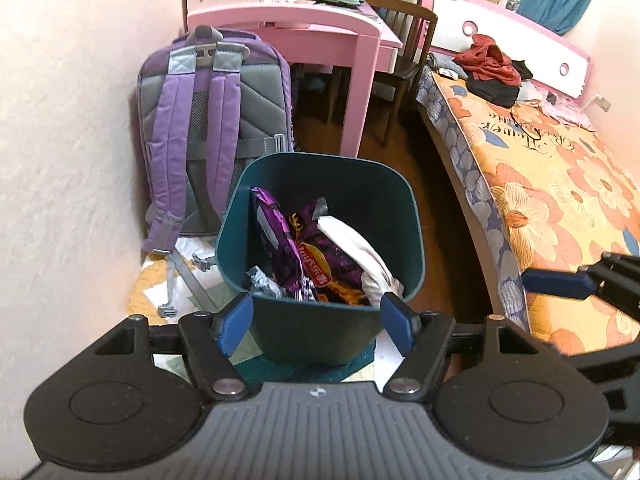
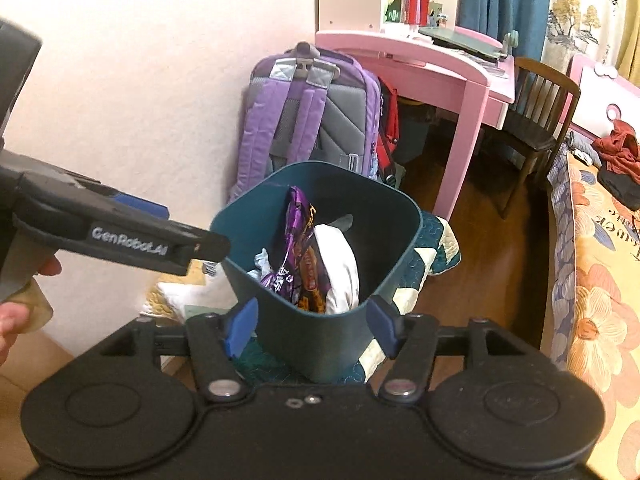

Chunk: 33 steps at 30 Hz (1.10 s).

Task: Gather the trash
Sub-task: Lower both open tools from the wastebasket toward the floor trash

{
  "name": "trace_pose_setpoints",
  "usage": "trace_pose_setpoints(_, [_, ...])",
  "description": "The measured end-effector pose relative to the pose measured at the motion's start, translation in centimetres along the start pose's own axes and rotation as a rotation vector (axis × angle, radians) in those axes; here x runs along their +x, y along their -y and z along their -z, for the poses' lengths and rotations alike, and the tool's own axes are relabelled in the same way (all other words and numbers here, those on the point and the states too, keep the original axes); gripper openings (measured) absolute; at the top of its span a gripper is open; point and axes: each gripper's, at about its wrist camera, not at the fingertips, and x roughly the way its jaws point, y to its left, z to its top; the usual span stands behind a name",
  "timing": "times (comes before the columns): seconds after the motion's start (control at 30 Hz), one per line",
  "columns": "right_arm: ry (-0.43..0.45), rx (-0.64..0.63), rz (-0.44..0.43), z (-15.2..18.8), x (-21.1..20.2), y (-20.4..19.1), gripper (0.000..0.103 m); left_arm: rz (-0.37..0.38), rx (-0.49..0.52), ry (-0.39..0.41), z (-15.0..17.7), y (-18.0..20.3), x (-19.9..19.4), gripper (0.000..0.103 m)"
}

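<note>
Both tongs are held open and empty above the dark teal bin (image 1: 320,328): the left tongs (image 1: 316,322) and the right tongs (image 2: 310,326) each frame its near wall without touching it. Inside the bin are seen a purple snack wrapper (image 1: 298,248), a white crumpled sheet (image 1: 360,248) and a small bluish scrap (image 1: 262,282). The bin stands on a quilted mat (image 2: 436,240), just before a purple backpack (image 1: 200,120) leaned against the wall, between it and the bed (image 1: 560,184).

Teal bin (image 1: 320,332), purple backpack (image 1: 188,120), pink desk (image 1: 304,28), floral bedspread (image 1: 560,184)

Matt plastic bin (image 1: 320,336) holds a glossy foil wrapper (image 1: 308,256) and white, seemingly paper wrapping (image 1: 360,248).
</note>
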Motion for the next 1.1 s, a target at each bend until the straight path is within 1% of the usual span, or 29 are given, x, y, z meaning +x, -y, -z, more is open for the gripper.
trace_pose_setpoints(0.07, [0.014,0.007,-0.007,0.7,-1.3,0.3,0.065,-0.002,-0.01,-0.002,0.7,0.4,-1.0,0.072])
trace_pose_setpoints(0.13, [0.025,0.011,-0.007,1.5,-2.6,0.7,0.07,-0.003,-0.047,-0.005,1.6,0.5,-1.9,0.078])
trace_pose_setpoints(0.27, [0.028,-0.001,-0.014,3.1,-4.5,1.4,0.075,-0.04,-0.141,-0.005,3.8,0.8,-3.7,0.079])
trace_pose_setpoints(0.33, [0.023,-0.028,-0.022,4.1,-5.3,1.8,0.083,-0.057,-0.191,-0.01,4.9,0.9,-4.4,0.079])
trace_pose_setpoints(0.4, [0.02,-0.05,-0.037,4.9,-5.8,1.9,0.086,-0.077,-0.239,-0.01,6.0,0.8,-4.9,0.079])
trace_pose_setpoints(0.47, [0.012,-0.065,-0.059,5.8,-6.0,2.1,0.089,-0.085,-0.283,-0.014,7.1,0.5,-5.2,0.082])
trace_pose_setpoints(0.6, [-0.004,-0.114,-0.078,8.2,-5.4,1.8,0.095,-0.093,-0.31,-0.02,9.7,-0.2,-4.9,0.082])
trace_pose_setpoints(0.7, [-0.04,-0.107,-0.081,10.0,-4.0,1.4,0.096,-0.079,-0.31,-0.055,11.6,-1.3,-3.3,0.083])
trace_pose_setpoints(0.8, [-0.078,-0.062,-0.072,12.1,-2.0,0.9,0.098,-0.067,-0.298,-0.103,13.6,-2.7,-0.8,0.083])
trace_pose_setpoints(0.9, [-0.09,-0.003,-0.06,14.1,0.3,0.5,0.101,-0.059,-0.286,-0.148,15.8,-4.3,2.2,0.084])
trace_pose_setpoints(0.93, [-0.104,0.029,-0.054,15.0,1.6,0.3,0.101,-0.045,-0.276,-0.167,16.6,-4.7,3.4,0.086])
trace_pose_setpoints(0.97, [-0.117,0.05,-0.049,15.9,2.4,0.2,0.101,-0.032,-0.263,-0.185,17.5,-5.2,4.7,0.093])
trace_pose_setpoints(1.03, [-0.148,0.083,-0.037,18.0,4.9,-0.4,0.101,-0.019,-0.242,-0.213,19.4,-5.8,7.2,0.103])
trace_pose_setpoints(1.1, [-0.18,0.096,-0.024,19.8,7.2,-0.9,0.101,0.003,-0.236,-0.25,21.5,-6.2,10.0,0.103])
